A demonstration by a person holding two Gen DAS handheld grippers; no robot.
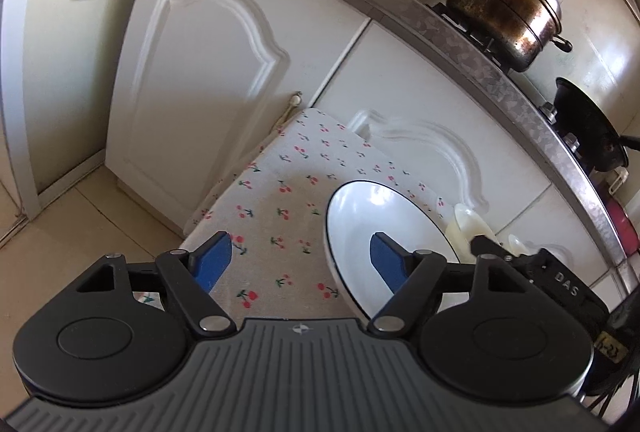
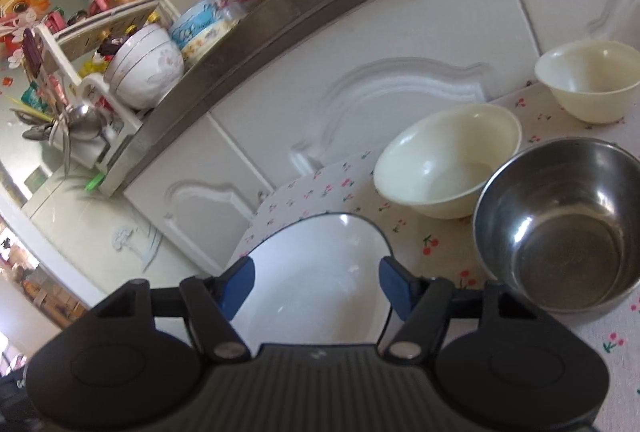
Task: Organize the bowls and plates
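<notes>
A white plate with a thin dark rim [image 1: 360, 224] lies on a cherry-print cloth [image 1: 280, 192]. My left gripper [image 1: 300, 260] is open over the plate's left edge, its right blue pad above the plate, its left pad over the cloth. In the right wrist view the same plate [image 2: 316, 272] lies between the open fingers of my right gripper [image 2: 316, 284]. Two cream bowls [image 2: 448, 160] [image 2: 588, 80] and a steel bowl [image 2: 560, 224] stand on the cloth to the right. Part of the right gripper [image 1: 560, 284] shows in the left wrist view.
White cabinet doors [image 1: 208, 80] stand right behind the cloth. Above runs a grey counter edge [image 1: 480, 64] with a steamer pot [image 1: 508, 8] and a black pan [image 1: 588, 128] on a stove. A dish rack with bowls [image 2: 140, 68] and spoons sits on the counter.
</notes>
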